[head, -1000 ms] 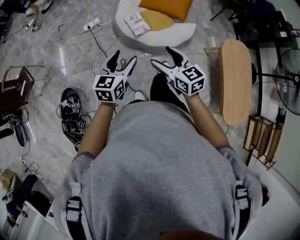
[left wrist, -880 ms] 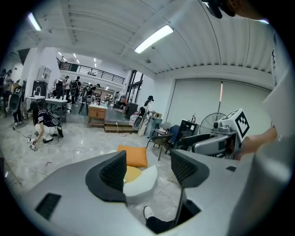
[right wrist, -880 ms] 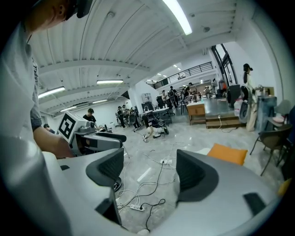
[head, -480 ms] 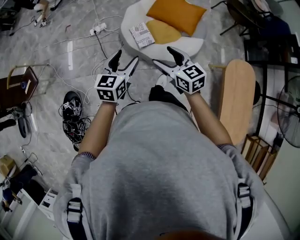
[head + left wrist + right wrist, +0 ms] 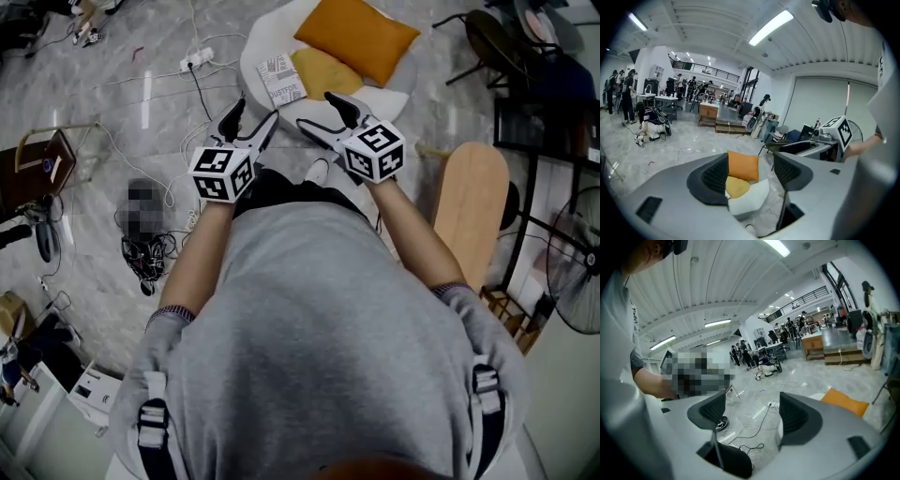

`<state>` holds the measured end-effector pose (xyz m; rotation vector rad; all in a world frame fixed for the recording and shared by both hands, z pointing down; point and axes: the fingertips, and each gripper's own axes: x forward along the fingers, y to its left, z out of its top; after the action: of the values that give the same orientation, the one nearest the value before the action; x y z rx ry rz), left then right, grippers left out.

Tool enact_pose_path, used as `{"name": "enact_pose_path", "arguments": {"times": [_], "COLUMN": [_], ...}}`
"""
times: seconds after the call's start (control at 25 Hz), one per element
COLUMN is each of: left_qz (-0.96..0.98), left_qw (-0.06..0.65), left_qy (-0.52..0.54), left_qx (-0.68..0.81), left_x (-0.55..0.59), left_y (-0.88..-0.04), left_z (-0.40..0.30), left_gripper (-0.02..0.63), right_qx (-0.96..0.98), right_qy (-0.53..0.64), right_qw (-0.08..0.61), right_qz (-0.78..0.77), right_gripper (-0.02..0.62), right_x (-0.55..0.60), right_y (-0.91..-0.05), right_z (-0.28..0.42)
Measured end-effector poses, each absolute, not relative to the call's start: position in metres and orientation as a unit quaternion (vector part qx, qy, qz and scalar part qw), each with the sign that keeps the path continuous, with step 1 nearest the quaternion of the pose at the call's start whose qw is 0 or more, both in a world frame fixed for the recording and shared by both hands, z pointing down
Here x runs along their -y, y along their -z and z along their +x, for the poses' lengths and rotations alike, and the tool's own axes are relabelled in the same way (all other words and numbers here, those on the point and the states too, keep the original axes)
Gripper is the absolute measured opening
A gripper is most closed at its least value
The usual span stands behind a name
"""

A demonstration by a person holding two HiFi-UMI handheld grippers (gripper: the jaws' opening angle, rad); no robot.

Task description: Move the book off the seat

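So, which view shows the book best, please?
The head view: the book lies in plain sight on the white seat. The left gripper view shows only seat and cushions; the right shows no book.

Head view steeply down, gripper views forward, all sharing orange cushion [image 5: 356,37]

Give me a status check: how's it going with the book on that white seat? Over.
Left gripper and right gripper open, both empty. Black-and-white patterned book flat on the round white seat, beside the yellow cushion. Nothing between grippers and book.
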<state>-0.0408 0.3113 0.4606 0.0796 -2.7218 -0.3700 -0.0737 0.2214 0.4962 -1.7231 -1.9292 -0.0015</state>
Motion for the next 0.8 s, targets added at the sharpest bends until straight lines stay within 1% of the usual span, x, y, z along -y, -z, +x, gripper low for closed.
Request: {"name": "enact_pose_path", "arguments": {"times": [0.32, 0.6, 0.8], "left_qz": [0.015, 0.024, 0.030], "left_qw": [0.218, 0.241, 0.271], "left_qy": [0.148, 0.164, 0.187], "left_qx": [0.965, 0.956, 0.944], "left_x": [-0.348, -0.400, -0.434], "left_y": [-0.492, -0.525, -0.562], "left_z": [-0.078, -0.127, -0.156], "left_gripper": [0.328, 0.328, 0.328], "right_qx": [0.713, 0.713, 0.707], "right_qy": [0.005, 0.022, 0.036], "right_qw": [0.298, 0.318, 0.350], "right_qz": [-0.635, -0.625, -0.614], "right_gripper": [0.368, 0.371, 0.377], "right_x": [-0.256, -0.310, -0.344], "right_y": [-0.522, -0.540, -0.578], "right_z": [-0.126, -0.182, -0.214]}}
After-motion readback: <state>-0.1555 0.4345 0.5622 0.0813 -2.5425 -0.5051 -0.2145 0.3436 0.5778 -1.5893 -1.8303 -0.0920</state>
